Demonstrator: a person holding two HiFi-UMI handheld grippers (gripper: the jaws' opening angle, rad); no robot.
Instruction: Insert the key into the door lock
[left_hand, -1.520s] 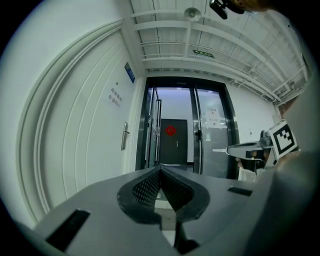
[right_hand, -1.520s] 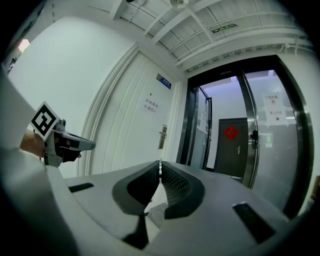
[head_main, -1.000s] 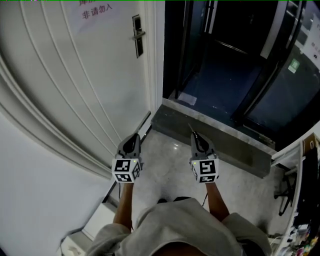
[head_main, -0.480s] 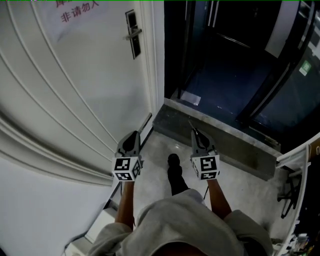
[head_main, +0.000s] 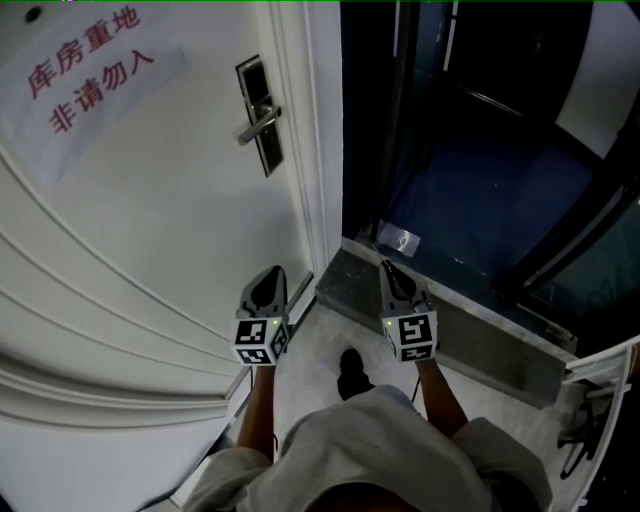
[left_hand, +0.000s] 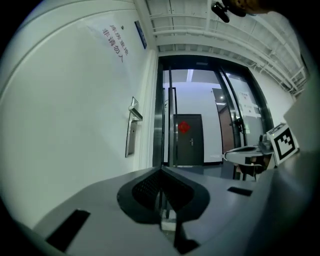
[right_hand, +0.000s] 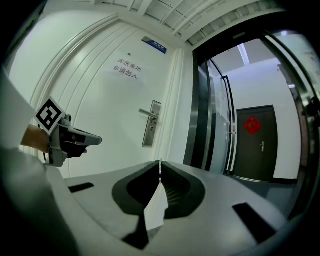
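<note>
- Key (right_hand: 160, 169): thin blade pinched edge-on in the fingers of the right gripper (head_main: 392, 275), tip forward, apparently readied for the keyhole.
- Door lock (head_main: 260, 115): on the white door, well apart, ahead-left.
- Left gripper (head_main: 268, 288): fingers pressed together, empty, seemingly spare.

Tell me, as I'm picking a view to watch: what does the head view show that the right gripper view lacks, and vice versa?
Head view only: the person's shoe and the stone sill. Right gripper view only: the key in the right gripper, and a far dark door. Both: the white door, its handle, the sign, the left gripper.
</note>
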